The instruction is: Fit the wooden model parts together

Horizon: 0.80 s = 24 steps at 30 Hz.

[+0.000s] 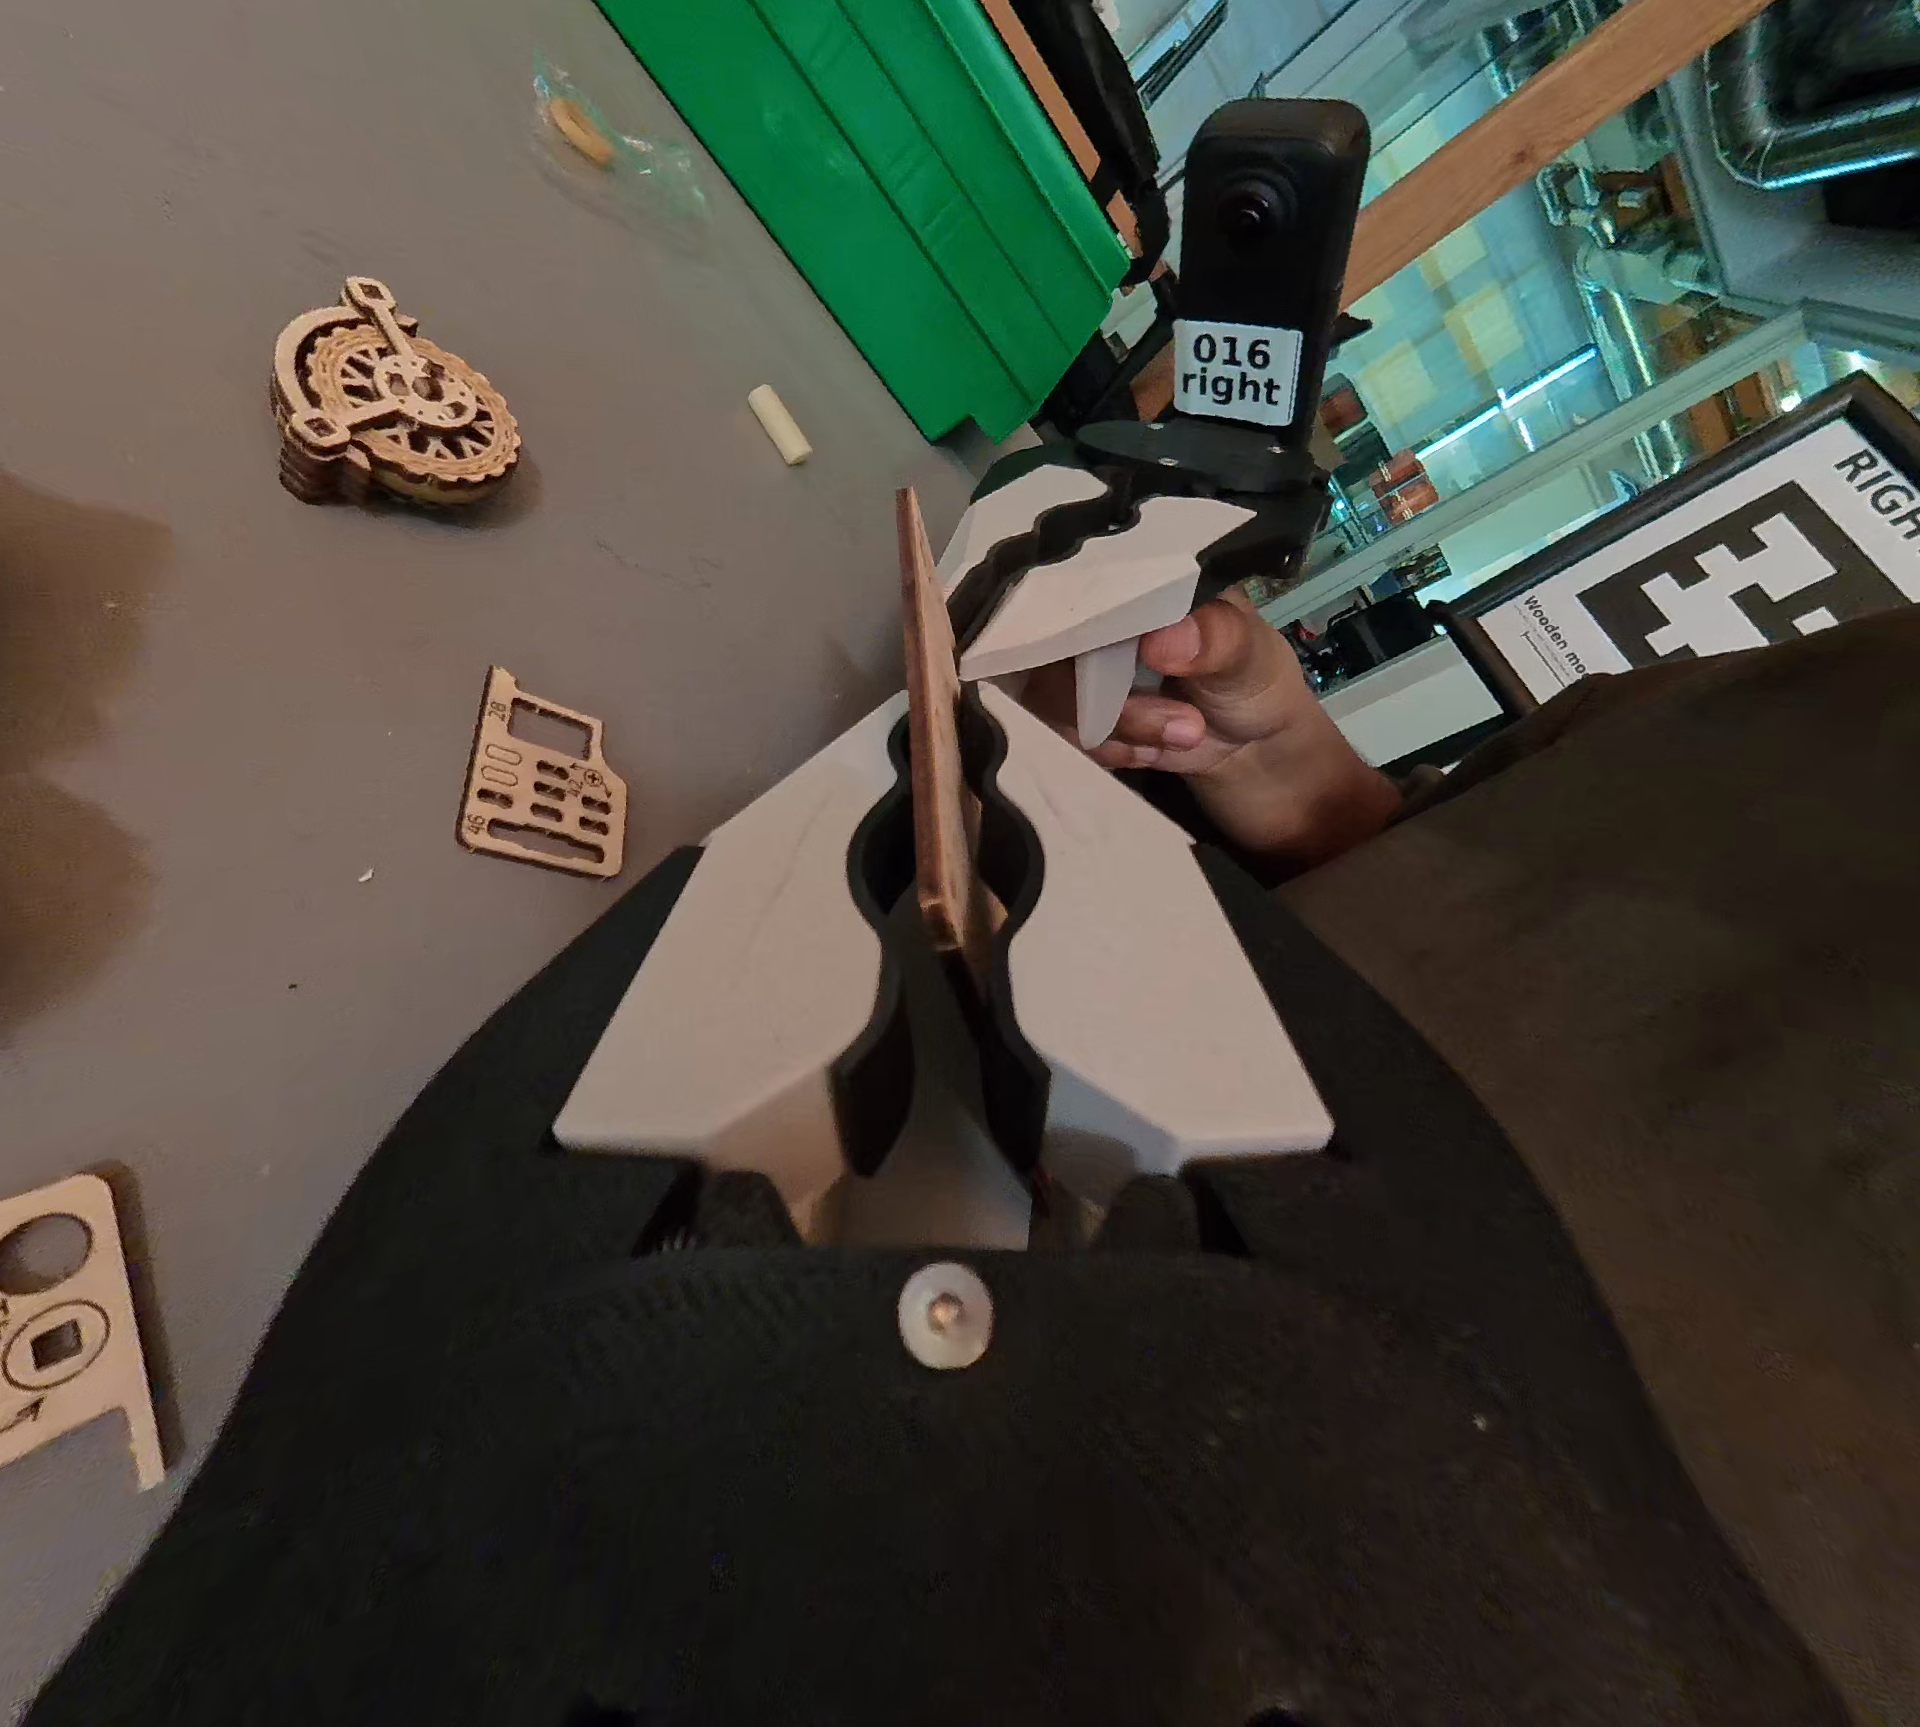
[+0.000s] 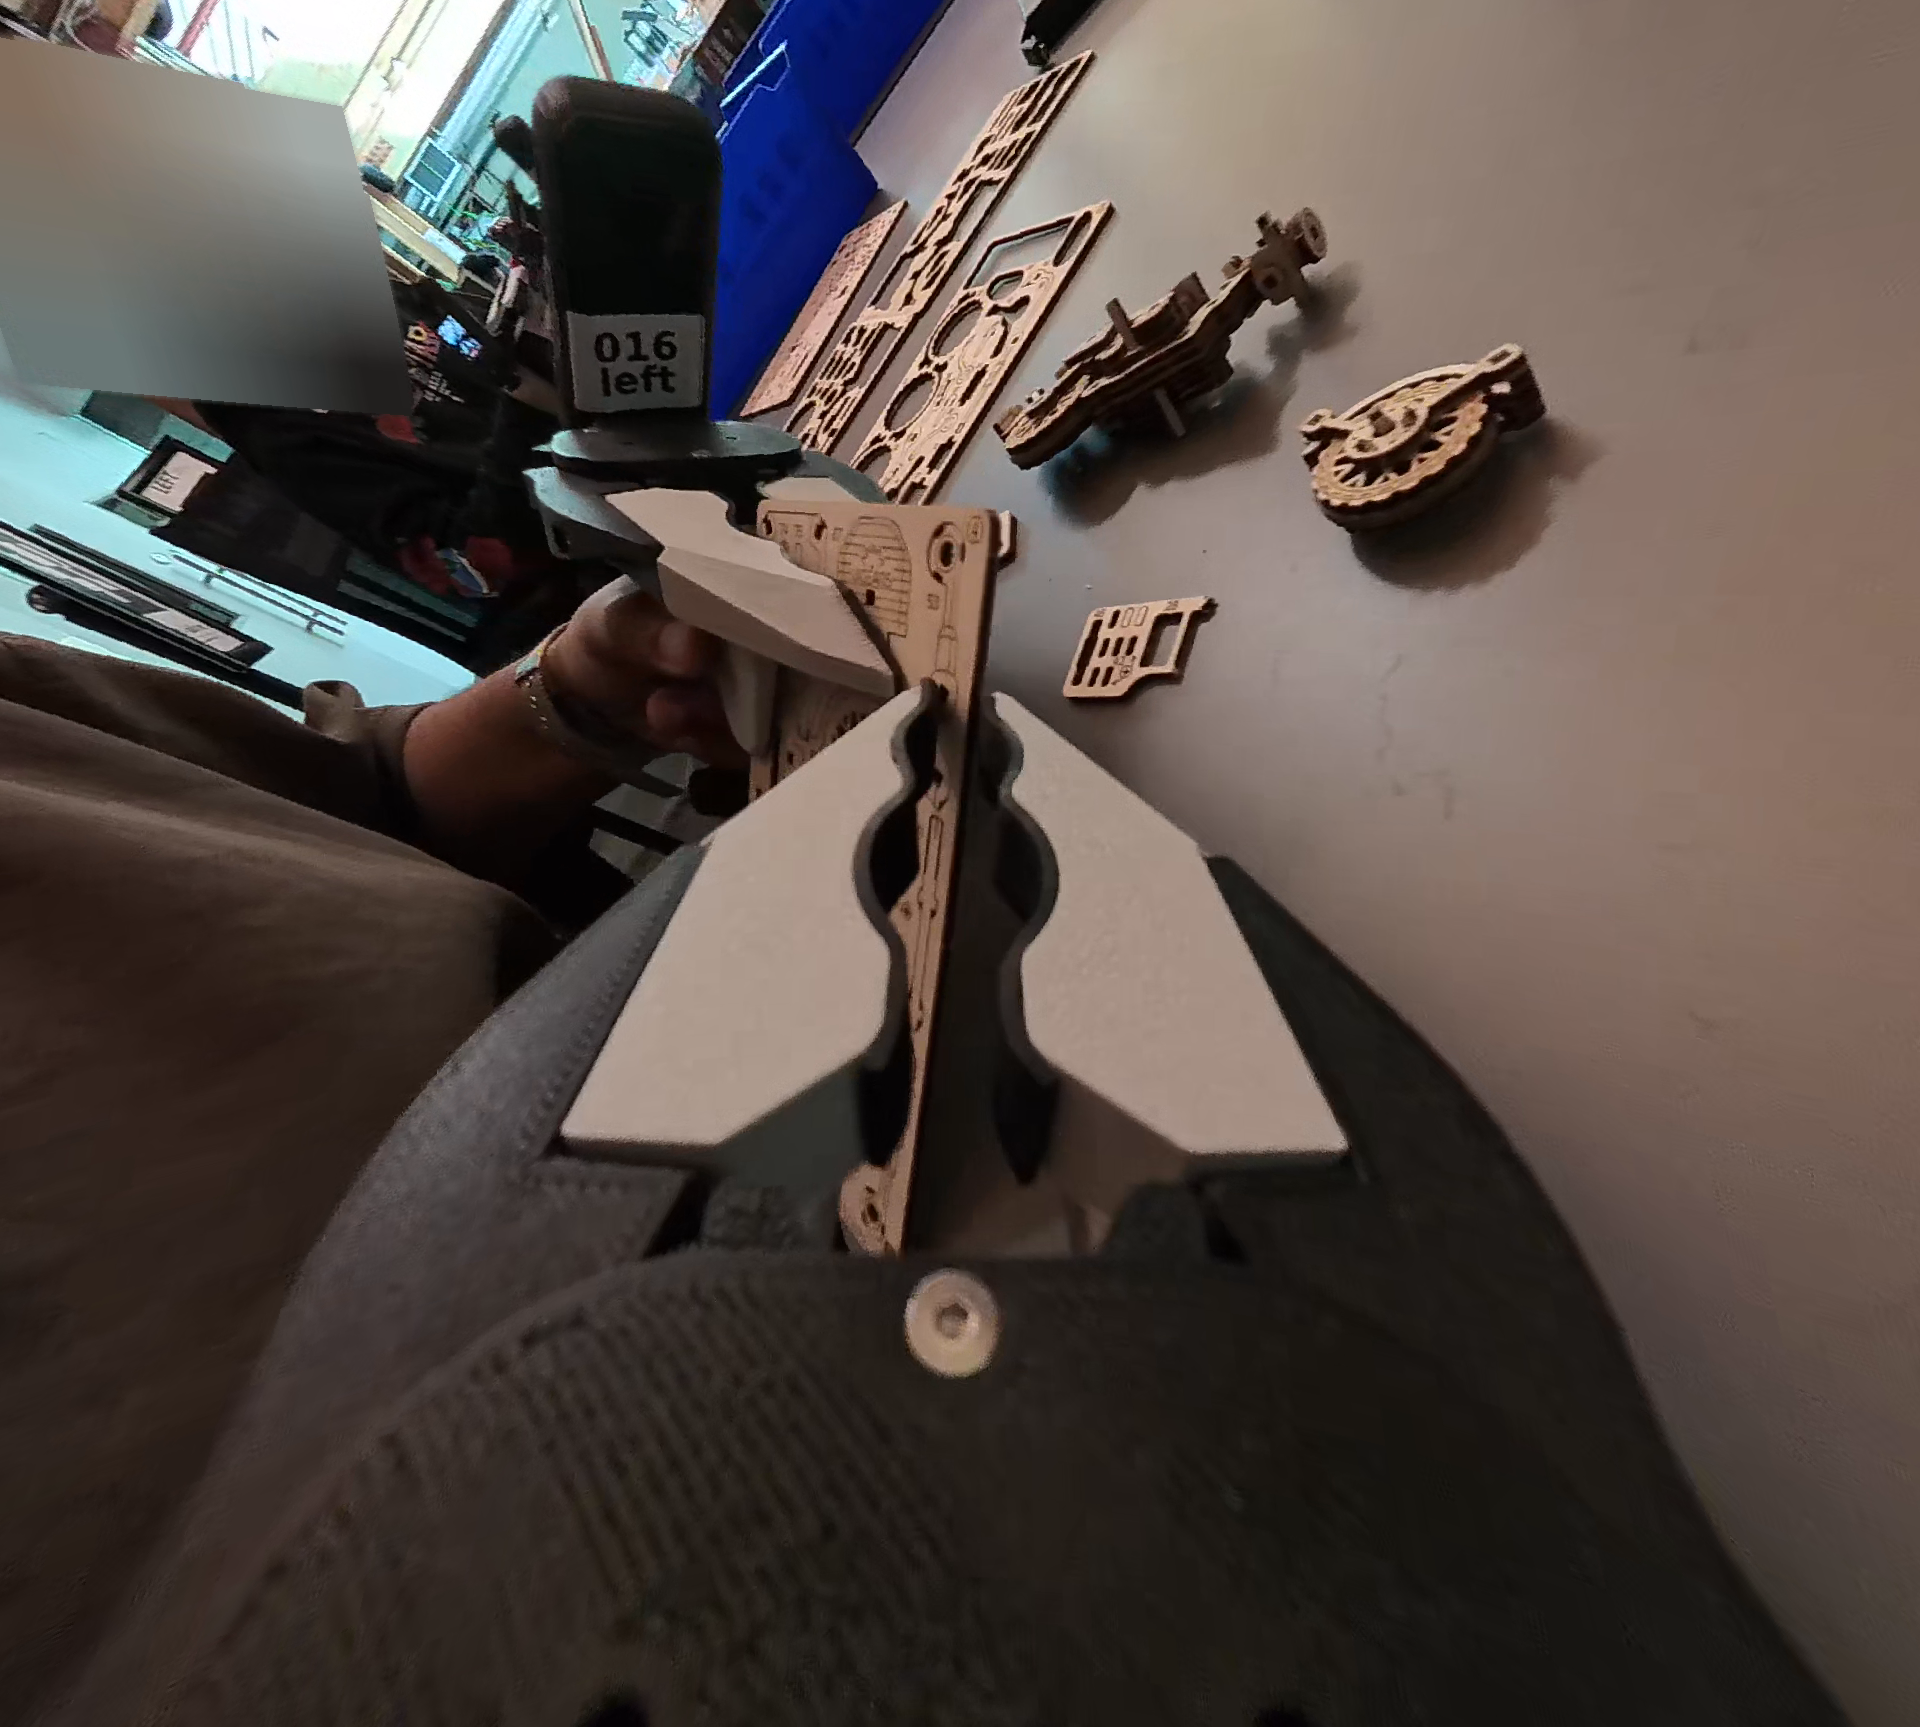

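Note:
Both grippers hold one thin laser-cut wooden sheet (image 1: 928, 638) in the air above the grey table (image 1: 260, 67). My left gripper (image 1: 940, 713) is shut on it, and I see the sheet edge-on between the jaws. My right gripper (image 2: 951, 703) is shut on the same sheet (image 2: 904, 576), whose engraved face shows here. In the left wrist view the right gripper (image 1: 958, 623) clamps the sheet's far end. In the right wrist view the left gripper (image 2: 871, 638) clamps its other side. A hand holds each gripper's handle.
On the table lie a wooden wheel assembly (image 1: 390, 399) (image 2: 1418, 451), a small slotted wooden part (image 1: 545, 778) (image 2: 1132, 647), a wooden frame assembly (image 2: 1153, 358), several cut-out sheets (image 2: 956, 295), a sheet offcut (image 1: 62, 1334), a white peg (image 1: 779, 423), a bagged ring (image 1: 587, 129). A green board (image 1: 810, 67) and a blue board (image 2: 810, 150) lie farther off. My left and right fingertips are right by each other.

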Each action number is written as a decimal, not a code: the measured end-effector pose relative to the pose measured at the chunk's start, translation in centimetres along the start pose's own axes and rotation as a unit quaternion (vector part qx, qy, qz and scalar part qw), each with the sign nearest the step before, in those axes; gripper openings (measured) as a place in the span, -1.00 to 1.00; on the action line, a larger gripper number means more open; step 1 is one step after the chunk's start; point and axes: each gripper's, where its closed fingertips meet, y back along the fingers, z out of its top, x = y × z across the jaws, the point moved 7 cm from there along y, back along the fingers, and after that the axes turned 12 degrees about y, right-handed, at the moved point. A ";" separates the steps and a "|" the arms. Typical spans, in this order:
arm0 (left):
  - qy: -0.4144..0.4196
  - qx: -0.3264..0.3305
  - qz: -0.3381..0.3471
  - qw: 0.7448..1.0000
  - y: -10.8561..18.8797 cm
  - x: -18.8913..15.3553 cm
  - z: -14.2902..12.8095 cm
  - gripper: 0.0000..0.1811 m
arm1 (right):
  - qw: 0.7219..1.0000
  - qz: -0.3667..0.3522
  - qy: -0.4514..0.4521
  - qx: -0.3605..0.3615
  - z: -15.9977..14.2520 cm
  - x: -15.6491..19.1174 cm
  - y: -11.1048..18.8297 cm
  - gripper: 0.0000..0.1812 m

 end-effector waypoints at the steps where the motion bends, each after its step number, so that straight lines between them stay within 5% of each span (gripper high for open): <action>1: 0.000 0.000 0.002 1.000 0.0 0.0 0.0 -0.98 | 1.000 -0.004 0.001 0.001 0.0 0.0 0.0 -0.94; 15: -0.005 -0.005 -0.020 1.000 0.2 -0.6 0.5 -0.99 | 0.995 0.034 -0.059 -0.070 0.4 -0.2 0.3 -0.94; 24: -0.035 0.000 0.001 0.999 -0.1 -0.9 0.0 -0.98 | 0.998 0.023 -0.026 -0.052 0.5 0.0 0.4 -0.95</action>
